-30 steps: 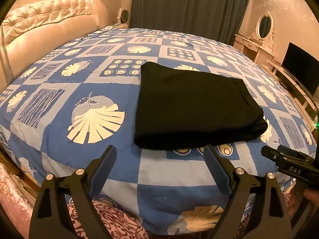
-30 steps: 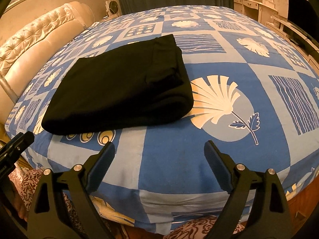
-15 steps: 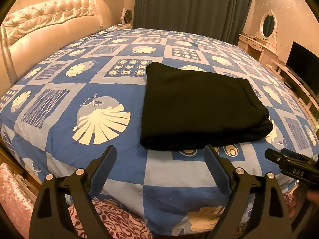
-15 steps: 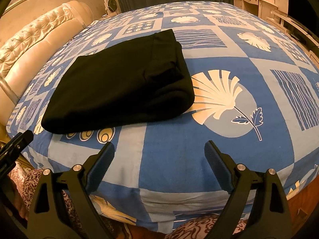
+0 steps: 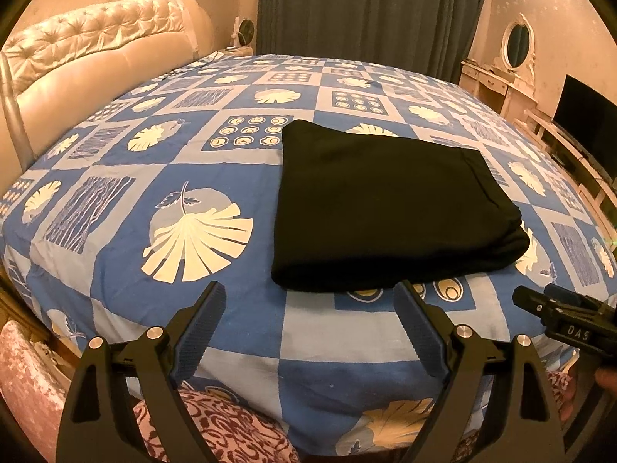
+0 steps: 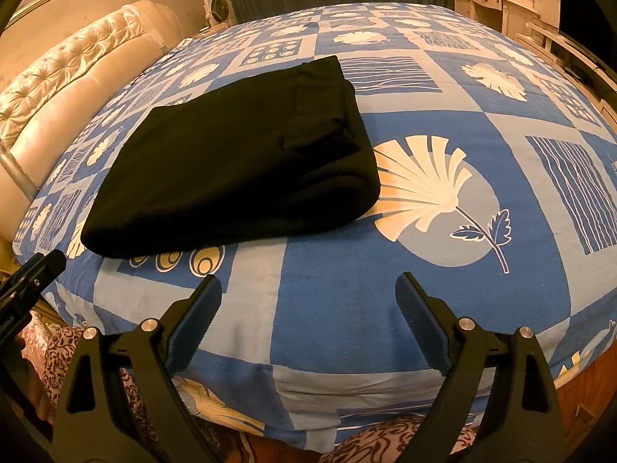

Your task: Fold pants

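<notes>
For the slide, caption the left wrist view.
Open left gripper hovers before folded black pants on the patterned bed.

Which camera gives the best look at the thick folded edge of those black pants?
The right wrist view: the black pants show their bulging stacked edge near the camera. The left wrist view shows mostly the flat top.

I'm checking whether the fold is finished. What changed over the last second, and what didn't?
Only the viewpoints shifted: the left tool drifted slightly left and back, so the black pants sit further right in its view. The right tool barely moved. Nothing was grasped or released. Both tools stay open and empty short of the pants, which remain folded flat on the bedspread.
</notes>
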